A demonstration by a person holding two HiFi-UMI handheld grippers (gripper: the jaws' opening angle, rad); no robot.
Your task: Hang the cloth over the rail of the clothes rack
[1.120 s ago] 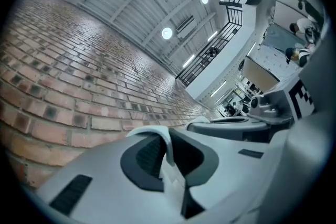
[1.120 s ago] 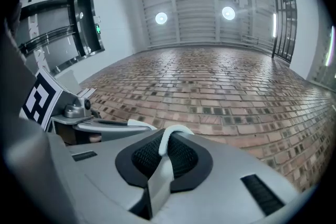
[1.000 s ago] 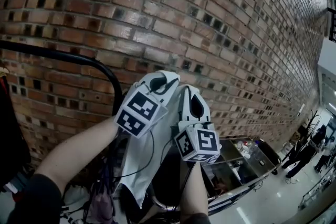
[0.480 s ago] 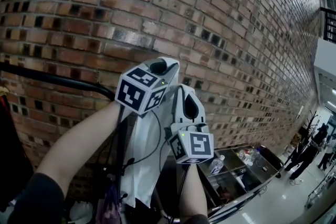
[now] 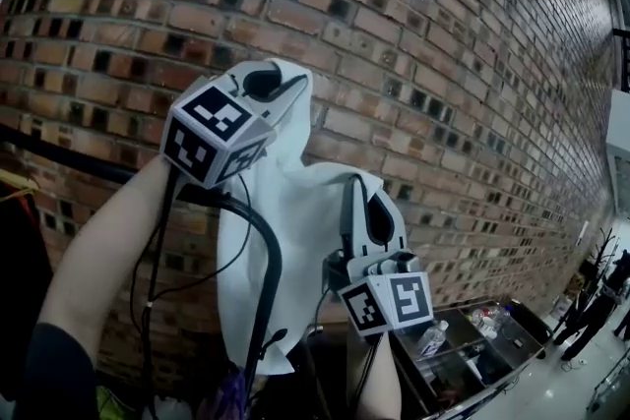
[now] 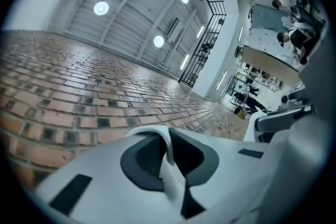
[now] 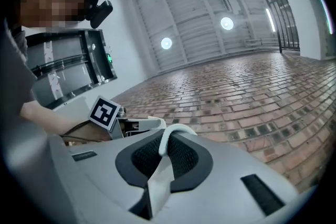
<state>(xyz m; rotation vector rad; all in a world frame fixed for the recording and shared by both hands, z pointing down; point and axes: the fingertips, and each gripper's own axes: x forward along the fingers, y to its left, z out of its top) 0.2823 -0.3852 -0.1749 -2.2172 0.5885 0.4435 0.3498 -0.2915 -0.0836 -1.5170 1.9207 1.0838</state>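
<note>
Left gripper [image 5: 268, 82] pressed together on cloth [image 5: 300, 211] edge; right gripper [image 5: 362, 204], lower, likewise pinches cloth. Rail [image 5: 268, 261] below left gripper.

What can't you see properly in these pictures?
Head view: a stretch of the rail hides behind the arm, and its foot is cut off at the bottom edge.
Head view: whether the cloth already lies over the rail, I can't tell.
Head view: the people far right are too small.
Both gripper views: the rail is out of frame.
</note>
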